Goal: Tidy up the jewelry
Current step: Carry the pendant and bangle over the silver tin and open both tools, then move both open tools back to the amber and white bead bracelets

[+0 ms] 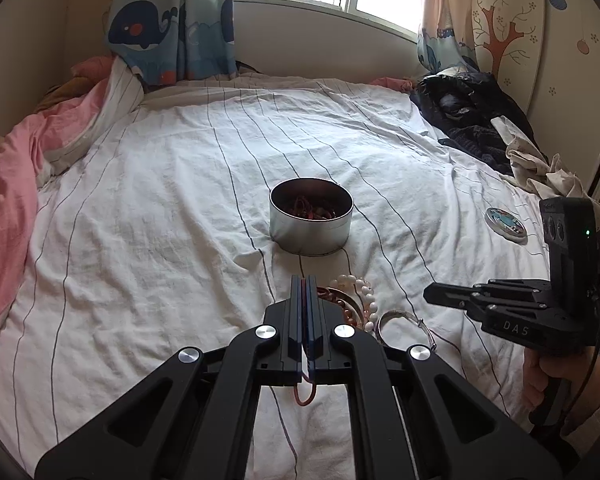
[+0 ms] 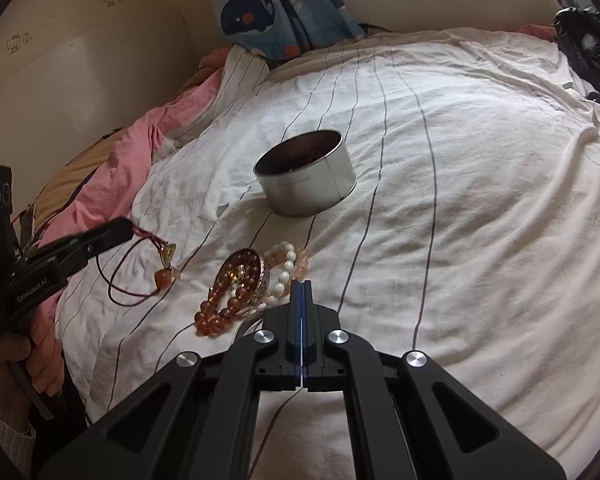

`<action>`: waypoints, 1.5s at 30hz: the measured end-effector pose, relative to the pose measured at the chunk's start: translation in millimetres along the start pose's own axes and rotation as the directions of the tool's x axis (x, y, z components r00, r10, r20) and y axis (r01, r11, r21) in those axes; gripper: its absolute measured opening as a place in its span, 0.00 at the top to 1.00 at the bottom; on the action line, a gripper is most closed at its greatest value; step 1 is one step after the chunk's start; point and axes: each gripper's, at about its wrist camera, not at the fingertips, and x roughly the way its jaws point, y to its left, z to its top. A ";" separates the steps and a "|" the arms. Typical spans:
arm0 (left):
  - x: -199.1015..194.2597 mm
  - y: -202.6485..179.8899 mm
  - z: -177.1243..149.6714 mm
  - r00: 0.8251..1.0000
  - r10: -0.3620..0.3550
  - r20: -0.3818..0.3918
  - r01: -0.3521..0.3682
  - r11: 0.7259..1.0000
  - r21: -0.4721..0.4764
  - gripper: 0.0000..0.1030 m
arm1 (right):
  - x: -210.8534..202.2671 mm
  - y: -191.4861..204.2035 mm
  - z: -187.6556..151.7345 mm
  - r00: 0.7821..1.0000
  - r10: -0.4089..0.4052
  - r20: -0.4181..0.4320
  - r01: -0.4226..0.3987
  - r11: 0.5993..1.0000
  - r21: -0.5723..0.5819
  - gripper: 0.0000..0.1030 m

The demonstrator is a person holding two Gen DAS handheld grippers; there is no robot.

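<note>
Closest to me, L gripper (image 1: 305, 280): jaws pressed together on a dark red cord necklace (image 2: 140, 268). Cord loop pokes out behind the jaws in my left wrist view; right wrist view shows the cord hanging from the L gripper tip, amber pendant and orange bead dangling low over the bed sheet (image 2: 460, 160), can't tell if they touch it.

Just right of that gripper, w/ the pile partly hidden behind its fingers: loose jewelry on the sheet. Amber bead bracelet (image 2: 220, 304), white bead bracelet (image 1: 366, 292), pale pink bead bracelet (image 2: 300, 258) and silver bangle (image 1: 406, 322), all touching or overlapping.

Ahead of both grippers, past the pile: round metal tin (image 1: 311, 216), upright, no lid on, reddish jewelry already inside.

Further right, R gripper (image 2: 302, 282): jaws fully together, nothing between them, tip at the right edge of the pile beside the white beads.

Far right on the sheet, well apart from the tin: round printed lid (image 1: 505, 224), lying flat. Dark clothes (image 1: 472, 120) heaped beyond it.
</note>
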 end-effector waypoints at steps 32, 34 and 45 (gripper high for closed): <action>51.5 -7.9 72.3 0.992 -0.100 0.080 0.107 0.991 -0.078 0.98 | 23.8 17.0 64.7 0.991 -0.089 0.098 0.104 0.982 -0.157 0.43; 61.5 -9.1 84.4 0.989 -0.116 0.089 0.124 0.988 -0.089 0.98 | 27.7 15.9 73.4 0.990 -0.090 0.107 0.108 0.979 -0.172 0.43; 161.2 23.0 96.0 0.995 -0.057 -0.079 0.040 0.979 -0.198 0.96 | 67.8 11.8 112.9 0.989 -0.104 0.107 0.129 0.956 -0.262 0.43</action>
